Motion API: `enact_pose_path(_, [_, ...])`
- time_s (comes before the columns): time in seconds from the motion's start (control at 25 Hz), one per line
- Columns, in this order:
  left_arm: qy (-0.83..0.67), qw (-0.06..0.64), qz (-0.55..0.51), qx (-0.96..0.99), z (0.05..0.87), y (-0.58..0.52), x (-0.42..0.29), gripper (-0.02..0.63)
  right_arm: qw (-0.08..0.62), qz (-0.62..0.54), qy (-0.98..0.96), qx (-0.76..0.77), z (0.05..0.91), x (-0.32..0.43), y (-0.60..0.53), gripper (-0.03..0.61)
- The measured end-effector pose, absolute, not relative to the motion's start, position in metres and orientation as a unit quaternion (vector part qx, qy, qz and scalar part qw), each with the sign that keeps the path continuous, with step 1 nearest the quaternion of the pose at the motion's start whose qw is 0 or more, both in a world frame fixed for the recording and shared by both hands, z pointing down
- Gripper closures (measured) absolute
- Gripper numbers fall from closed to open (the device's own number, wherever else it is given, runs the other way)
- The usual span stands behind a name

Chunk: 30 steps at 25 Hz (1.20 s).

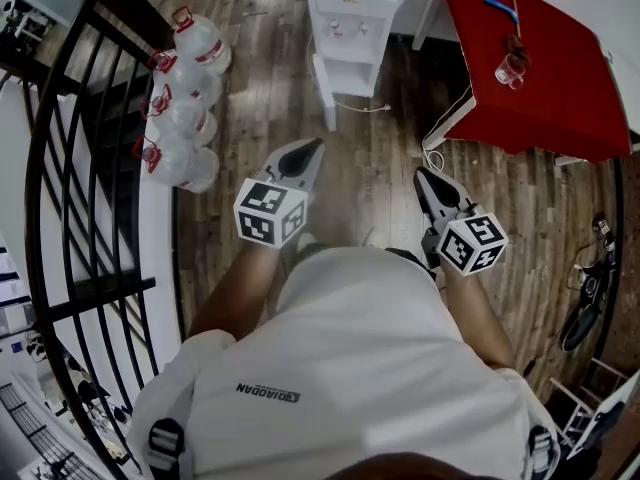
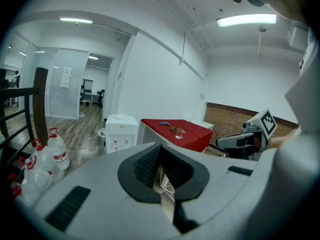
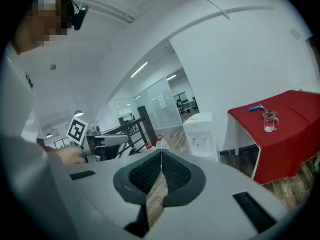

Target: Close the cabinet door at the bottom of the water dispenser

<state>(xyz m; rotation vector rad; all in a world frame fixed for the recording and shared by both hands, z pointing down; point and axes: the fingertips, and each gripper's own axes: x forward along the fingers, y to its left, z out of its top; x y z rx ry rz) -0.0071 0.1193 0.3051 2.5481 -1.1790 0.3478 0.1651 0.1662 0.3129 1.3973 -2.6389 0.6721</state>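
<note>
Open wooden floor (image 1: 370, 183) straight ahead, wide enough to pass, up to the water dispenser (image 1: 352, 13). Hemmed on the left by a cluster of water bottles (image 1: 185, 103) standing against the railing (image 1: 60, 168). Hemmed on the right by the corner of the red table (image 1: 545, 68). At the dispenser's foot, blocked partly by the open cabinet door (image 1: 326, 93) jutting forward, with a cable (image 1: 368, 108) on the floor just beside it.

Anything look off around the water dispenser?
Yes. The water dispenser has its bottom cabinet door swung open, out over the wooden floor. A loose white cable lies beside it. No spill or damage is visible.
</note>
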Motion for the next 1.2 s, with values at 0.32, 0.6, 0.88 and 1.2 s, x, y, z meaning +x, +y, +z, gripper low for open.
enact_pose_path(0.32, [-0.452,0.171,0.129,0.866,0.316,0.124,0.037,0.617,0.051,0.231,-0.877,0.419,0.334,0.218,0.158,0.556])
enact_pose_path(0.6, [-0.471,0.195,0.159,0.845,0.336,0.140,0.034,0.617,0.059,0.258,-0.882,0.390,0.358,0.216,0.148,0.556])
enact_pose_path(0.88, [-0.479,0.215,0.163,0.835,0.351,0.119,0.020,0.617,0.080,0.274,-0.882,0.375,0.376,0.196,0.122,0.555])
enact_pose_path(1.2, [-0.478,0.239,0.166,0.829,0.377,0.045,-0.009,0.617,0.135,0.274,-0.886,0.348,0.411,0.149,0.057,0.555])
